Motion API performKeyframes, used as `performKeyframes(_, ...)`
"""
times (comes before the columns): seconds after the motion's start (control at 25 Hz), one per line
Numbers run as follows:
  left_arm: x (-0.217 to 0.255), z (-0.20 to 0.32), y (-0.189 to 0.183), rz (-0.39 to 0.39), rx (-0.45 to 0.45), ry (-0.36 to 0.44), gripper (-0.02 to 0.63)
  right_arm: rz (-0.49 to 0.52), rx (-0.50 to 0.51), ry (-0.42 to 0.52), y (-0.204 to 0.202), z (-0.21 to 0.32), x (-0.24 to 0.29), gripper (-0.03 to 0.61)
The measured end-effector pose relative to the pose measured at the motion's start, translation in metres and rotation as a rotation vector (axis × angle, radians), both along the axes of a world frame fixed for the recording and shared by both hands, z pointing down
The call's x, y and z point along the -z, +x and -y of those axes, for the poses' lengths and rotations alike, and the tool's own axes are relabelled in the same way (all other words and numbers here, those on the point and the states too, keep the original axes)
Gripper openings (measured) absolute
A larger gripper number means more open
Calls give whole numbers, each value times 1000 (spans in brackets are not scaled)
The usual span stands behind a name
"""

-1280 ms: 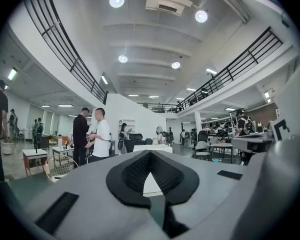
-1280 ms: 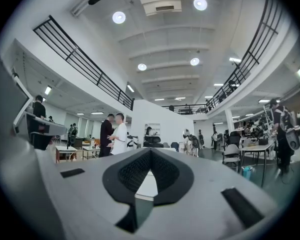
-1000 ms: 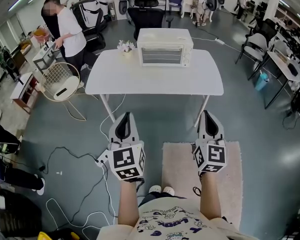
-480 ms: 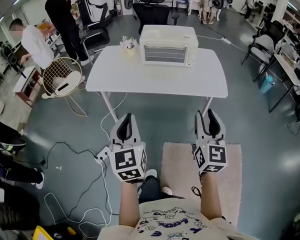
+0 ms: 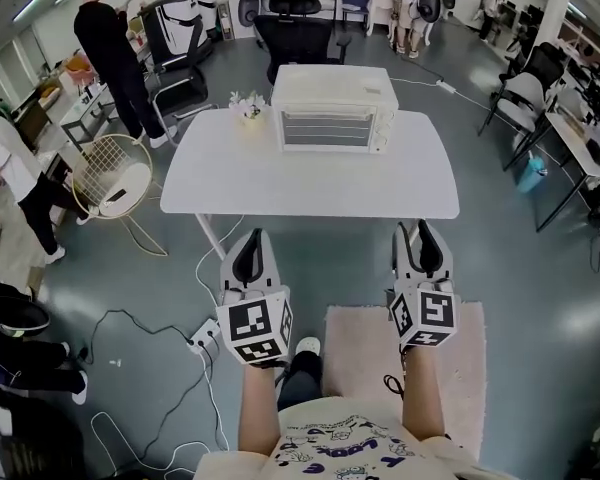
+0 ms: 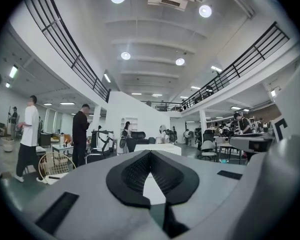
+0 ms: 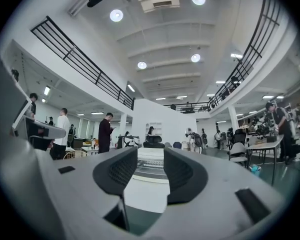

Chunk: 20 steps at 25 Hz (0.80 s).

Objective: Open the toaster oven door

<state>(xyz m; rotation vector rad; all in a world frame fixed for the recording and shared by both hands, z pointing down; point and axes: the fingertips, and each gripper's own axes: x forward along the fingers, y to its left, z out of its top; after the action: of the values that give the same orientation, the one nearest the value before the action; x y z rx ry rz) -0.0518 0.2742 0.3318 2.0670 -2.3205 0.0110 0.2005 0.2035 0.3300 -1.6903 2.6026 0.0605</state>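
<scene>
**Inspector:** State of the left claw (image 5: 250,236)?

**Assistant:** Closed. In its own view the dark pads (image 6: 127,176) met at the tips, with only a narrow slit lower down. Nothing was held and nothing was touched.

**Inspector:** And the right claw (image 5: 421,229)?

**Assistant:** Wide. Its jaws had just been opening and stood well apart, with nothing gripped. The oven (image 5: 332,108) showed through the gap, far off and without contact.

**Inspector:** Location of the oven?

**Assistant:** It stood on the white table (image 5: 310,188), at the middle of the far edge, with its front towards the person. The door (image 5: 328,130) was shut, upright against the body. A small pot of flowers (image 5: 247,102) stood just beside it, on the left in the head view.

**Inspector:** Position of the claws relative to it?

**Assistant:** Both were held level and side by side, pointing at the table. They were over the floor, short of the table's near edge, and well apart from the oven. Neither claw was near the door.
</scene>
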Motion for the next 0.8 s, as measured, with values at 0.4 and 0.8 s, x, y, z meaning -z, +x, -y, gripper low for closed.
performKeyframes(0.4, 12, 112, -55, 6, -52, 15, 4, -14, -47, 14, -52, 100, 12, 164)
performKeyframes(0.8, -5, 190, -94, -5, -86, -14, 3, -16, -88, -27, -86, 169, -6, 164)
